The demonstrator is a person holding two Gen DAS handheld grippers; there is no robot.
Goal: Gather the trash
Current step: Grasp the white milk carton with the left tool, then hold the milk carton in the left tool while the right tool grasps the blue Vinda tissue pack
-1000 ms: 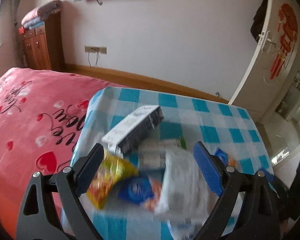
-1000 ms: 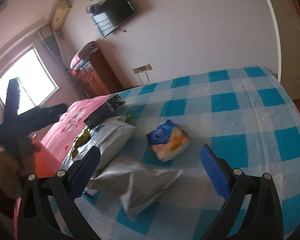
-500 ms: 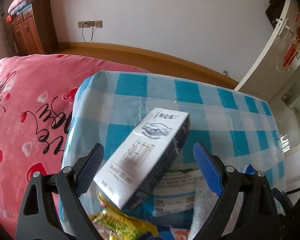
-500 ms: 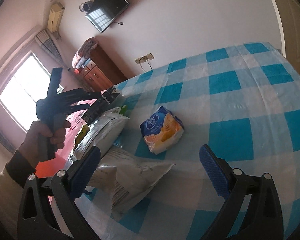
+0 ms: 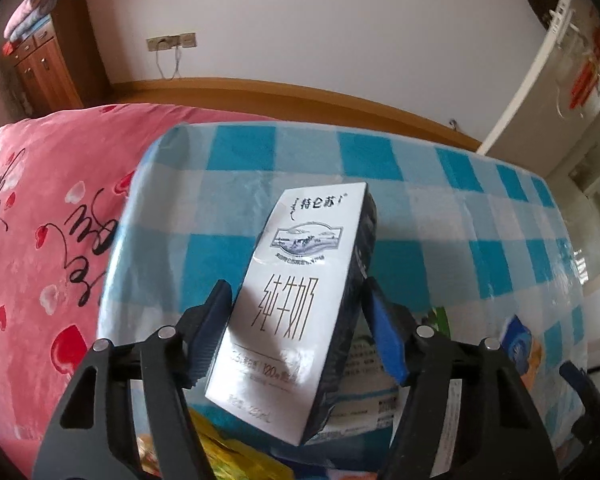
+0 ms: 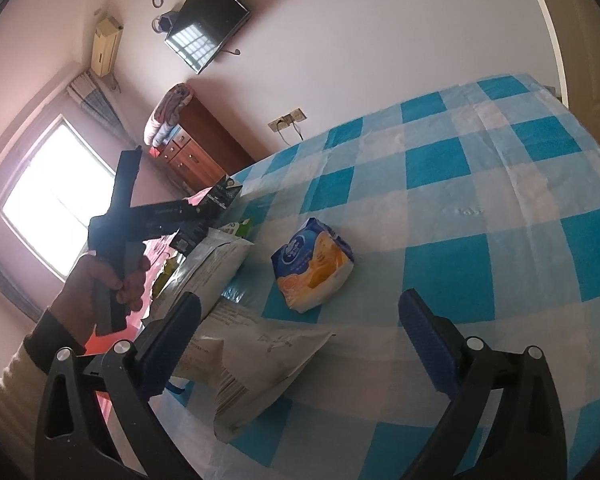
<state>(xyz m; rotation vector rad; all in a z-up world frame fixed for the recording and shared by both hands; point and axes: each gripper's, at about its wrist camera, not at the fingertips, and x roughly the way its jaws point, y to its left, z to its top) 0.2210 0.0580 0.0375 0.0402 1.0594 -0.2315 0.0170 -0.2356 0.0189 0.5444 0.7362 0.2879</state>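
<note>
So this looks like the pick-up step of the trash run: the left gripper (image 5: 296,320) is clamping the milk carton (image 5: 300,304) and holding it tilted above the checked table (image 5: 236,216), clear of the pile underneath as far as I can tell. Its jaws are sitting about carton-width apart, one pad pressing each long side near the lower half of the box, so it's gripping, not just hovering around it. From the right wrist view you can see the same carton (image 6: 208,208) hanging off the end of the left tool, out near the table's far edge, with the person's hand (image 6: 108,284) wrapped around the handle. The right gripper (image 6: 300,324) is hanging wide open over the near edge of the table, holding nothing; a grey mailer bag (image 6: 260,352) is lying between and below its fingers, though I can't tell if the left pad is actually touching it. The blue and orange packet (image 6: 314,266) is sitting just beyond that bag, well apart from both tools. Next move, I'm guessing, is carrying the carton off to wherever the trash goes (no bin is showing in either view, so that's the open question), while the right one is lining up for the bag or the packet.
</note>
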